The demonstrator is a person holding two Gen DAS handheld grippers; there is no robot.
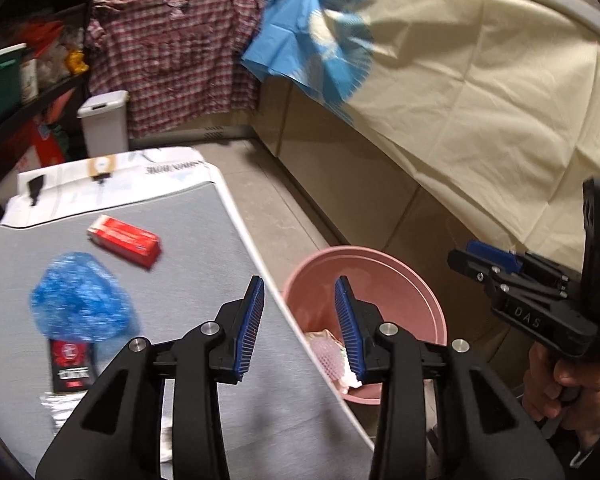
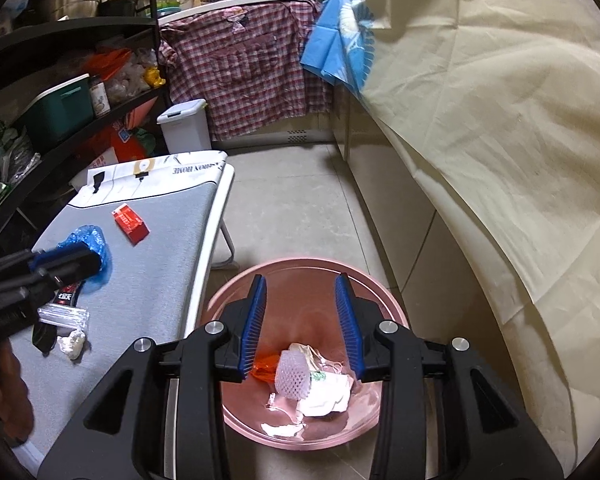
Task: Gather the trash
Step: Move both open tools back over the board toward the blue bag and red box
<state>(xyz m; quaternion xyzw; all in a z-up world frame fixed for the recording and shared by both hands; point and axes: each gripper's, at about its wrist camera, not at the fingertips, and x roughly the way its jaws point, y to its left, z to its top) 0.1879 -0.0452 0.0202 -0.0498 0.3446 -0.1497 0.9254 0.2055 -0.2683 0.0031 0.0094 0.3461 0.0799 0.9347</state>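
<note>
The right gripper (image 2: 300,320) hangs over the pink bin (image 2: 236,292), jaws apart and empty; crumpled trash (image 2: 320,392) lies inside. The left gripper (image 1: 299,328), also parted and empty, is above the grey table (image 1: 188,264), where a red box (image 1: 126,240) and blue wrapper (image 1: 80,296) remain.

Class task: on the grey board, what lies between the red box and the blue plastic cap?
Nothing: between the red box and the blue plastic cap only bare grey board shows, clearest in the right wrist view.
</note>
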